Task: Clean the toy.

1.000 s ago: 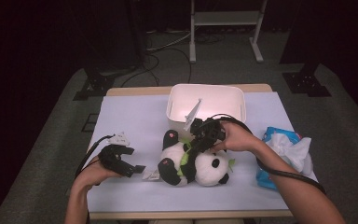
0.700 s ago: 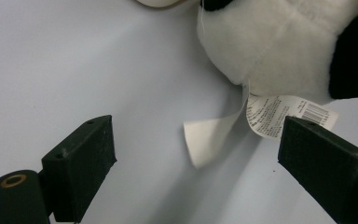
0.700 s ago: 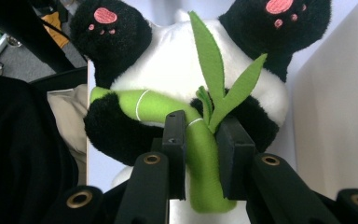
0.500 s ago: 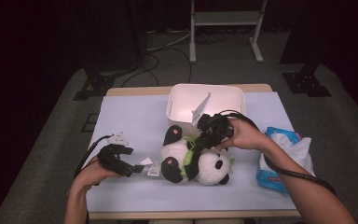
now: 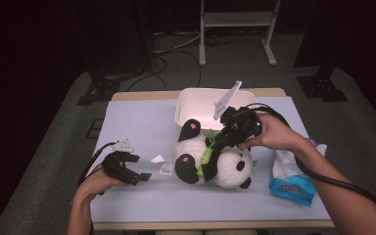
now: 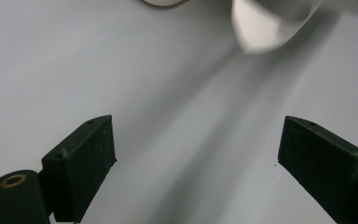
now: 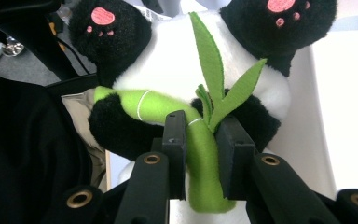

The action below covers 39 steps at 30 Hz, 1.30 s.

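- At the left of the table [image 5: 142,122], which has a pale blue top, a person's hand holds the left gripper [image 5: 138,177] low over the surface. Its jaws stand wide apart with nothing between them.
- Just right of it lie two small white paper tags [image 5: 157,158], near the toy.
- In the middle, a plush panda [image 5: 227,164] lies on its back on the table, pink-soled feet up, in front of a white tub [image 5: 188,105].
- The right gripper [image 7: 200,140] comes from the right and is clamped on the panda's green felt bamboo stalk [image 7: 200,154]; its jaws have just been closing on it.
- At the far right, a blue tissue pack [image 5: 293,181] lies on the table.
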{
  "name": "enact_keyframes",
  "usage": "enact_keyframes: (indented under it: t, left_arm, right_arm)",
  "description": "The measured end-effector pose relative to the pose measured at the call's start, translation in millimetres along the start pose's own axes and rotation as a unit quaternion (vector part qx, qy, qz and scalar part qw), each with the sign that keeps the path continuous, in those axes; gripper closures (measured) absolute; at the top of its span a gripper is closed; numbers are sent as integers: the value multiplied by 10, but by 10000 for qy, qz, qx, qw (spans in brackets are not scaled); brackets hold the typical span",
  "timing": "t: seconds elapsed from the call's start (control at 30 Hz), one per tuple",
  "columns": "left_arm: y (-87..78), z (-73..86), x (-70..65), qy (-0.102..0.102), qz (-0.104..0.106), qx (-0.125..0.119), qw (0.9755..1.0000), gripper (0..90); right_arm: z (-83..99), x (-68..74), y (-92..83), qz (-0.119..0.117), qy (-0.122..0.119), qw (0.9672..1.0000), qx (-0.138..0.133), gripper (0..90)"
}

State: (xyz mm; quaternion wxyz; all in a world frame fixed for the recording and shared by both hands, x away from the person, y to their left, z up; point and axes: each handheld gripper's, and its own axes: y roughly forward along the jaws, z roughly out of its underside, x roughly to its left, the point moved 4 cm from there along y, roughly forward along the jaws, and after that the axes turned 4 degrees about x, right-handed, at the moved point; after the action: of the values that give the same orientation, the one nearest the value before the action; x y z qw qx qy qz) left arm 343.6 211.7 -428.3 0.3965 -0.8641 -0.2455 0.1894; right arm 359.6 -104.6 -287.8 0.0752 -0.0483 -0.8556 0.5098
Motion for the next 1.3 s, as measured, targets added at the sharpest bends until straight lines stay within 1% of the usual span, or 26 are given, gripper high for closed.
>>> enact_keyframes:
  t: [0.03, 0.1, 0.17, 0.2, 0.23, 0.37, 0.4, 0.43, 0.47, 0.5, 0.53, 0.57, 0.6, 0.67, 0.7, 0.77, 0.83, 0.9, 0.97, 1.0, 1.03, 1.1, 1.17, 1.2, 1.27, 1.3]
  left_arm:
    - [4, 2, 1, -20, -3, -6, 10000, 100]
    - [0, 1, 4, -15, -2, -9, 10000, 100]
    - [-7, -2, 4, -12, -4, -19, 10000, 100]
    - [-10, -3, 1, -18, -1, -25, 10000, 100]
    - [-12, -4, 2, -10, 3, -36, 10000, 100]
    - [-6, 4, 1, -43, 21, -57, 10000, 100]
    - [-6, 8, 4, -46, 24, -53, 10000, 100]
    - [-8, 13, 7, -47, 23, -46, 10000, 100]
    - [-10, 20, 9, -84, 23, -69, 9999, 100]
    - [-10, 20, 9, -84, 23, -69, 9999, 100]
    - [-9, 23, 10, -87, 28, -72, 9999, 100]
    - [-8, 25, 11, -89, 38, -71, 9999, 100]
    - [-3, 33, 17, -91, 45, -50, 9999, 100]
    - [6, 42, 18, -104, 42, -40, 9999, 100]
    - [6, 42, 18, -104, 42, -40, 9999, 100]
    - [11, 49, 22, -129, 52, -38, 9999, 100]
    - [16, 61, 25, -135, 65, -8, 9999, 100]
    - [21, 70, 31, -166, 60, -11, 9998, 100]
    - [9, 79, 43, -141, 50, 4, 9999, 100]
    - [7, 79, 40, -171, 49, -20, 9998, 100]
    - [0, 81, 43, -155, 51, -11, 9999, 100]
    - [-4, 80, 45, -184, 53, -45, 9998, 100]
    - [-9, 82, 55, -166, 45, -33, 9998, 100]
    - [-4, 85, 61, -177, 47, -35, 9998, 100]
    - [-1, 86, 63, -198, 52, -41, 9998, 100]
    - [3, 88, 68, -203, 59, -31, 9998, 100]
  right_arm:
    - [0, 0, 0, 0, 0, 10000, 0, 746]
    - [-23, -1, -136, 80, -12, 10000, -32, 746]
    - [-43, 2, -242, 159, 8, 9999, -2, 746]
    - [-67, -8, -354, 236, 15, 9997, 46, 746]
    - [-67, -8, -354, 236, 15, 9997, 46, 746]
    - [-118, -61, -554, 380, 25, 9992, 88, 746]
    - [-131, -85, -597, 425, 9, 9990, 95, 745]
    - [-142, -109, -641, 441, 63, 9990, 91, 746]
    - [-165, -172, -712, 495, 95, 9987, 76, 745]
    - [-165, -172, -712, 495, 95, 9987, 76, 745]
    - [-190, -251, -780, 571, 144, 9982, 95, 746]
    - [-190, -251, -780, 571, 144, 9982, 95, 746]
    - [-218, -336, -841, 631, 189, 9978, 103, 745]
    - [-241, -430, -893, 669, 229, 9975, 96, 745]
    - [-241, -430, -893, 669, 229, 9975, 96, 745]
    - [-262, -531, -934, 722, 329, 9968, 126, 745]
    - [-274, -621, -957, 751, 372, 9964, 125, 745]
    - [-285, -737, -964, 742, 470, 9961, 111, 745]
    - [-295, -818, -959, 735, 525, 9959, 112, 745]
    - [-300, -876, -949, 733, 575, 9956, 107, 745]
    - [-303, -921, -941, 734, 577, 9956, 113, 745]
    - [-312, -991, -930, 733, 628, 9953, 103, 745]
    - [-319, -1069, -919, 712, 698, 9950, 101, 745]
    - [-317, -1141, -910, 724, 736, 9946, 103, 745]
    - [-315, -1165, -907, 718, 776, 9943, 103, 745]
    - [-307, -1229, -893, 729, 826, 9938, 116, 744]
